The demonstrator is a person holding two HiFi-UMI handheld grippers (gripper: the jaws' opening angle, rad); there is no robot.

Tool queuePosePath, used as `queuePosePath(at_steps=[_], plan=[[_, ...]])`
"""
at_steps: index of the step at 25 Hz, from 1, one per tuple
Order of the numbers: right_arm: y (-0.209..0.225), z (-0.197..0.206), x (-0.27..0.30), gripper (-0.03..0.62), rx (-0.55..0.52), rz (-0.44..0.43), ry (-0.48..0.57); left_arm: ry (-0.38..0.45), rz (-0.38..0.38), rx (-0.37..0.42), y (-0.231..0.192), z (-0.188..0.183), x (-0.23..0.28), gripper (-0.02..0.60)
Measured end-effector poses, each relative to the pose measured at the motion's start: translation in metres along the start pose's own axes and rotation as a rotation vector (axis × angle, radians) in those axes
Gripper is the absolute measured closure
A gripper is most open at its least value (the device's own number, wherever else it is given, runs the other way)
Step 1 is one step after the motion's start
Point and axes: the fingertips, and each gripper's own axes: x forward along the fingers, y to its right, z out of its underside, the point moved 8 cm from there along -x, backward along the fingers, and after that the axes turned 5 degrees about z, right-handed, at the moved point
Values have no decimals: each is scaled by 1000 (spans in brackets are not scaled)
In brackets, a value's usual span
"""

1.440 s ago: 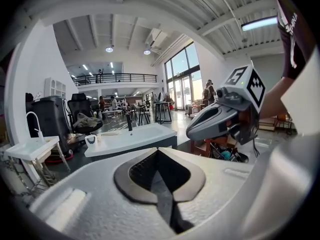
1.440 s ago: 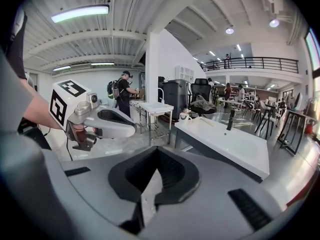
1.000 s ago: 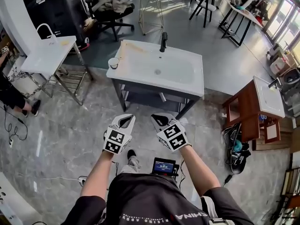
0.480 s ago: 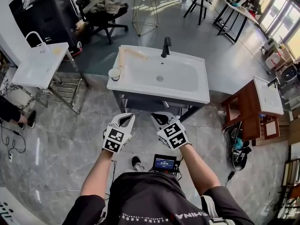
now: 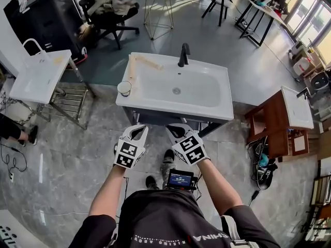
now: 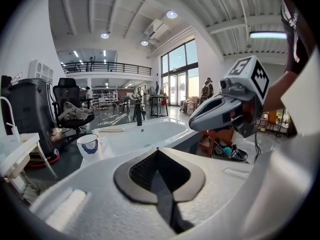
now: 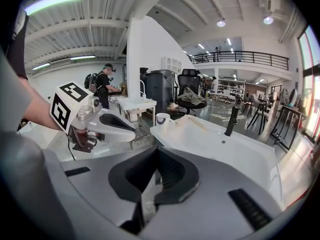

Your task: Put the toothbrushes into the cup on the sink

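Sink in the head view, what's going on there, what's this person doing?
A person stands in front of the white sink with a claw in each hand. The left claw and right claw are both shut and empty, held short of the sink's front edge. The cup sits on the sink's front left corner, and pale long items, probably the toothbrushes, lie on the rim behind it. Nothing has been picked up yet.

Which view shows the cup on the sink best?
The left gripper view: the cup is largest there, side-on, its blue mark plain. The head view shows it small, from above; the right gripper view shows it smaller, farther off.
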Motion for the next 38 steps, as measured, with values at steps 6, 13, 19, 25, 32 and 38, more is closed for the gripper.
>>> queuePosePath(at_steps=[6, 13, 19, 25, 32, 38], plan=[[41, -12, 38, 585, -6, -33, 7, -30, -19, -23, -28, -4, 39, 577], [101, -37, 82, 585, -7, -78, 19, -59, -86, -48, -71, -28, 92, 577], [143, -44, 111, 585, -15, -131, 6, -84, -135, -78, -91, -42, 127, 577], [160, -49, 132, 585, -12, -170, -1, -103, -156, -101, -96, -47, 142, 577], [147, -64, 151, 585, -9, -160, 0, -94, -145, -124, -122, -43, 138, 577], [145, -76, 153, 585, -8, -113, 7, -69, -118, -115, -136, -49, 137, 577]])
